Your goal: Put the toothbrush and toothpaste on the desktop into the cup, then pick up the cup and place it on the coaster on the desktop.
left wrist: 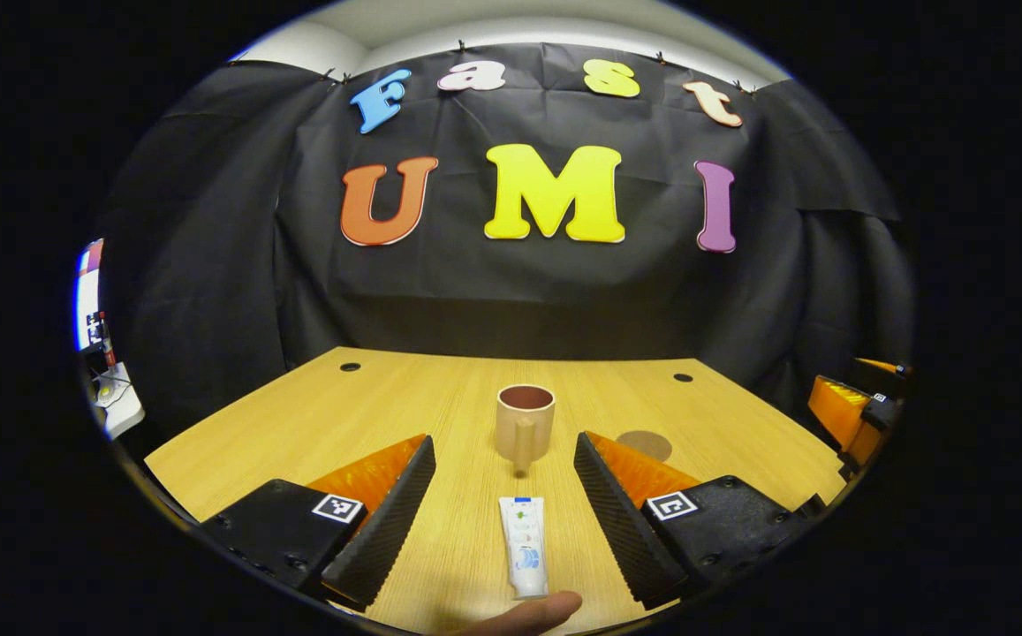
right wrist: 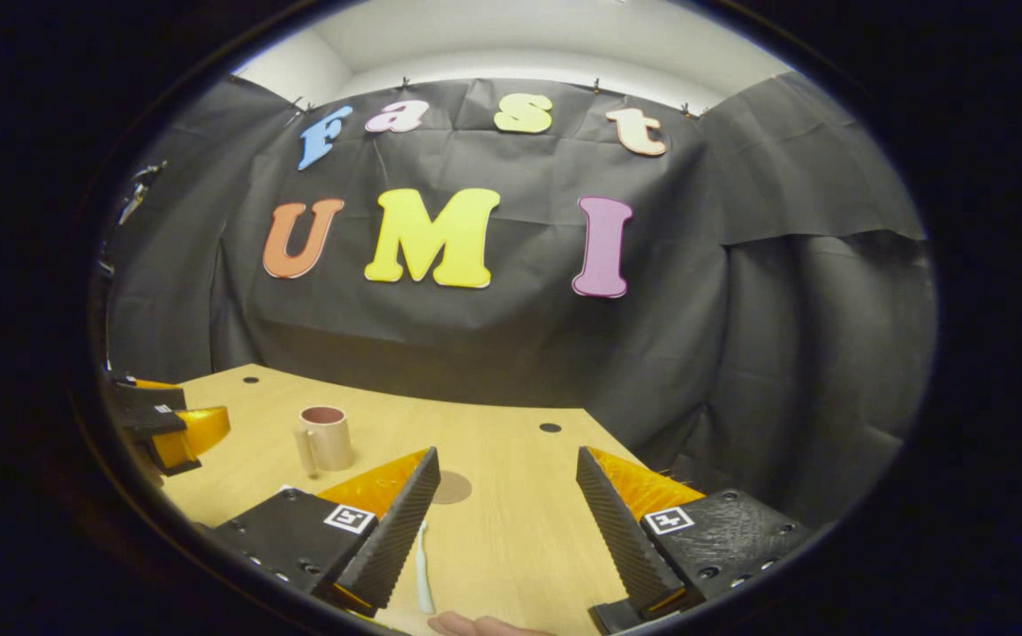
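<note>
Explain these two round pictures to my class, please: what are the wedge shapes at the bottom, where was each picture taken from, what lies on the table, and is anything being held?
There is no robot here: a person holds a two-finger gripper in each hand, with a camera riding on each. The wedges are each gripper's own fingers. The left gripper view looks past the left gripper; the right gripper view looks past the right gripper. On the wooden desktop lie a toothpaste tube, a mug-like cup, a round coaster and a pale toothbrush. Both grippers are open and hold nothing; the tube lies between the left one's fingers, untouched. A fingertip shows at the bottom edge.
</note>
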A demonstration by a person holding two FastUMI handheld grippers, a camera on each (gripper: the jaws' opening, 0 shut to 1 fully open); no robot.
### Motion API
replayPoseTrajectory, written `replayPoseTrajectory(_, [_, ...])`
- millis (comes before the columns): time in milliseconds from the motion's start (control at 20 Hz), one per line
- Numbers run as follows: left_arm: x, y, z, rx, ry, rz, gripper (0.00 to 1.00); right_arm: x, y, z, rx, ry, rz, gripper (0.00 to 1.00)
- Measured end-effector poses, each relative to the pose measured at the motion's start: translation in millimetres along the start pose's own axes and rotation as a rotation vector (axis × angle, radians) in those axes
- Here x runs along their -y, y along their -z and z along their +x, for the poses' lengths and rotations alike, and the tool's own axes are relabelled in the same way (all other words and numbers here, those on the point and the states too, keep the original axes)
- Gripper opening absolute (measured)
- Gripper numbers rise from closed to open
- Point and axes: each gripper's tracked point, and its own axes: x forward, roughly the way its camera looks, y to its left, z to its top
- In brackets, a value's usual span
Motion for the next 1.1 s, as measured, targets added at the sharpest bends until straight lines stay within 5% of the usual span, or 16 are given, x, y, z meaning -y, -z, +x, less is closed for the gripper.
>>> replayPoseTrajectory(300, [13.3,70.0,15.5,-0.270,0.018,-0.067,0.99,-10.7,37.2,10.3,-0.092,-0.042,-0.005,0.95])
replayPoseTrajectory(750, [22.7,126.1,5.6,-0.385,0.035,0.069,0.99,-11.2,70.8,20.0,-0.183,-0.057,0.054,0.95])
replayPoseTrajectory(1100, [26.8,147.4,1.2,-0.495,0.043,-0.014,0.89,-7.1,75.0,21.4,-0.173,-0.059,0.024,0.95])
